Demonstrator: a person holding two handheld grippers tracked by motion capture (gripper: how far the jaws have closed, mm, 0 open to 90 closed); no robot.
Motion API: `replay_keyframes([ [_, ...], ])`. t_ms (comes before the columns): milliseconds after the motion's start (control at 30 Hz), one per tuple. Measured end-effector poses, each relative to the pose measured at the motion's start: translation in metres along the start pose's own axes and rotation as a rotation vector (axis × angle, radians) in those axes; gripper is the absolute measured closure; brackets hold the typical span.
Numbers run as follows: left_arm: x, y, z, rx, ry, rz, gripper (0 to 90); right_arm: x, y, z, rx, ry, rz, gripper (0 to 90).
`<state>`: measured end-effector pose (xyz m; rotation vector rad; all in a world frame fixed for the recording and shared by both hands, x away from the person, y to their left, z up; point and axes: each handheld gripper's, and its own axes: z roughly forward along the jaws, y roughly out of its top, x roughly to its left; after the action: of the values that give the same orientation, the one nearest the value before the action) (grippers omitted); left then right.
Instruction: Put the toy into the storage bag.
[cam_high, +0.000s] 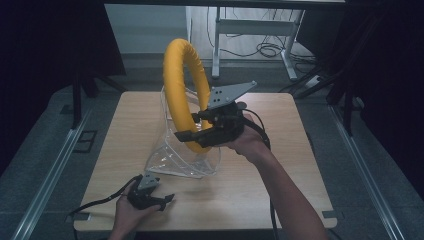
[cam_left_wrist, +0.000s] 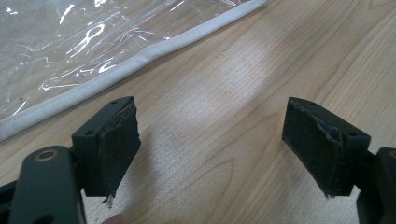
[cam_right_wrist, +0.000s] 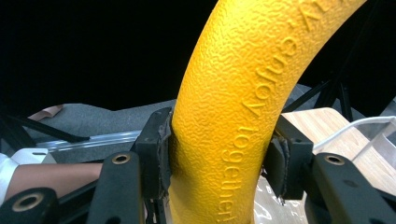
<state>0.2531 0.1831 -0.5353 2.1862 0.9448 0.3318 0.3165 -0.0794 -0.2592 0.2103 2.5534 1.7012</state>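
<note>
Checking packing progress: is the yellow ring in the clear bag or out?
Partly in: the yellow ring stands upright, its bottom inside the clear bag.

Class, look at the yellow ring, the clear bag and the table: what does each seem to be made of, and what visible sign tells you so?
Yellow ring: probably foam, matt; its pebbled skin dents inward between the right gripper pads.
Clear bag: thin see-through plastic film, glossy; creases and glare streaks, with a pale, possibly fabric, edging.
Table: wood or wood-look laminate, smooth; light grain lines.

Left gripper (cam_left_wrist: 212, 154): jaws wide apart, nothing betw. them, over bare wooden table (cam_left_wrist: 243, 93). Clear plastic bag (cam_left_wrist: 70, 42), white-trimmed edge, upper left.
</note>
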Motion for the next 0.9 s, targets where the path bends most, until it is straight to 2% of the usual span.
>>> replay_keyframes([
  [200, 0.0, 0.0, 0.0, -0.001, 0.0, 0.001, 18.8, 0.002, 0.002, 0.008, 0.004, 0.025, -0.008, 48.9],
  [433, 0.0, 0.0, -0.001, -0.003, 0.0, 0.0, 18.8, 0.001, 0.0, 0.016, 0.009, 0.06, 0.006, 48.9],
  [900, 0.0, 0.0, 0.0, 0.003, -0.002, 0.0, 18.8, -0.004, -0.006, 0.02, 0.021, 0.101, 0.019, 48.9],
])
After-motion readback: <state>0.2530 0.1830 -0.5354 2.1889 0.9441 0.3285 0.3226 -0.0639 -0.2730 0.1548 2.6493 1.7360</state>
